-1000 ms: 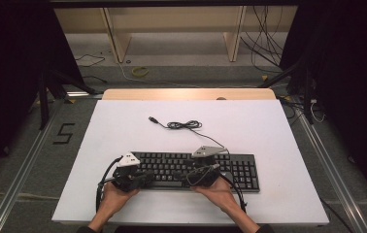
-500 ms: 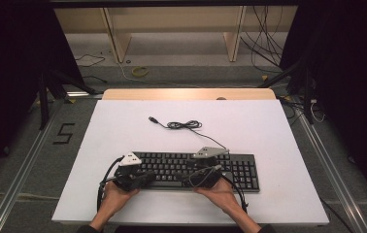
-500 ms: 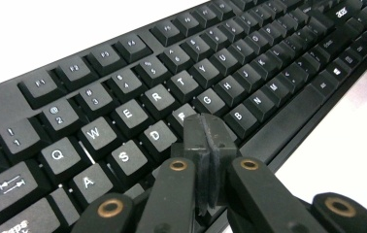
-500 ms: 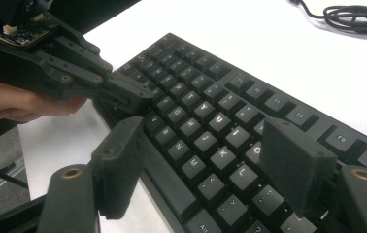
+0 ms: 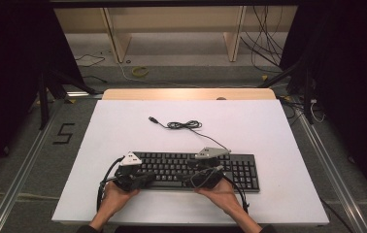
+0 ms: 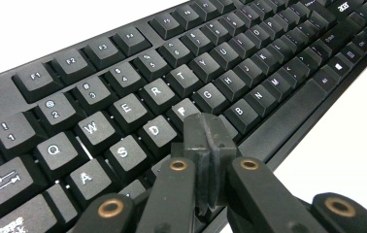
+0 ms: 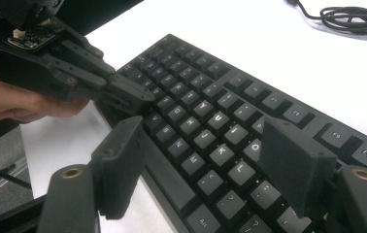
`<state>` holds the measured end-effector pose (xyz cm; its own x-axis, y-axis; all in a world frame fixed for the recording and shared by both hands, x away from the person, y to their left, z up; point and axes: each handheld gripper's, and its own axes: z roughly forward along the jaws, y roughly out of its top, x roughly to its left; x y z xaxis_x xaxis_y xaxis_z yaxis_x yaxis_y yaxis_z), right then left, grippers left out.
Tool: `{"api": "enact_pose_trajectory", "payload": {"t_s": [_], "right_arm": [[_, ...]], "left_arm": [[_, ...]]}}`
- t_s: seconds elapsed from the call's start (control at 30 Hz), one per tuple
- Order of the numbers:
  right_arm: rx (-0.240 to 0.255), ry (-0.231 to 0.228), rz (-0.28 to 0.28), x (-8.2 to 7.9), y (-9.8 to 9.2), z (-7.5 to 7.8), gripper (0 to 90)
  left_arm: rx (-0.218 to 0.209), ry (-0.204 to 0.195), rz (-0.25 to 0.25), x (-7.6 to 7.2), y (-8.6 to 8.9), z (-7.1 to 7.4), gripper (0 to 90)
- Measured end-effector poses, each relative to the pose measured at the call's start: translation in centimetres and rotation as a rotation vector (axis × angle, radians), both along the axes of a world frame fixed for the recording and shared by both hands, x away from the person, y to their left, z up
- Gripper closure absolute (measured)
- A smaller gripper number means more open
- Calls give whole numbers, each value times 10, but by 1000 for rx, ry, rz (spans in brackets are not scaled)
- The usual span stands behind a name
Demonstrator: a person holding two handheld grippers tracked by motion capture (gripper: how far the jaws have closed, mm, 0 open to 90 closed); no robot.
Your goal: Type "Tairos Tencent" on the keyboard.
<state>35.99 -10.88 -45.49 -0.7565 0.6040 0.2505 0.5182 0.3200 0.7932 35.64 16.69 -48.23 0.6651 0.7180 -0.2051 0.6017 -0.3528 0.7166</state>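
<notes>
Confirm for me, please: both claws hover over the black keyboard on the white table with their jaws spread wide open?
Not quite: the left claw is shut, as the left gripper view shows. The right claw is open over the black keyboard on the white table.

In the left gripper view the keyboard [image 6: 181, 73] runs off the left, top and right edges, and the closed tips of the left gripper [image 6: 206, 141] cover the keys just near of F and G. In the right gripper view the right gripper [image 7: 206, 170] hides part of the near key rows, and the cable [image 7: 351, 17] is cut off at the top and right edges. From the high view the key legends are too small to read.
</notes>
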Motion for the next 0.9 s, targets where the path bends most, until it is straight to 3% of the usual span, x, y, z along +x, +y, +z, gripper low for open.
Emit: {"api": "enact_pose_trajectory", "payload": {"t_s": [0.23, 0.43, 0.57, 0.8, 0.9], "right_arm": [[0, 1, 2, -2, -1, 0, 333], [5, 0, 5, -3, -2, 0, 331], [5, 3, 7, -4, -2, -1, 329], [6, 6, 12, -5, -2, -2, 326], [6, 4, 15, -5, -2, -3, 324]], "left_arm": [[-3, -6, 12, -1, 0, 2, 858], [-40, -17, 33, 0, 5, 6, 790], [-80, -21, 29, 0, 8, 9, 712], [-96, -15, 88, 4, 12, 15, 499], [-110, -16, 103, 7, 15, 17, 457]]}}
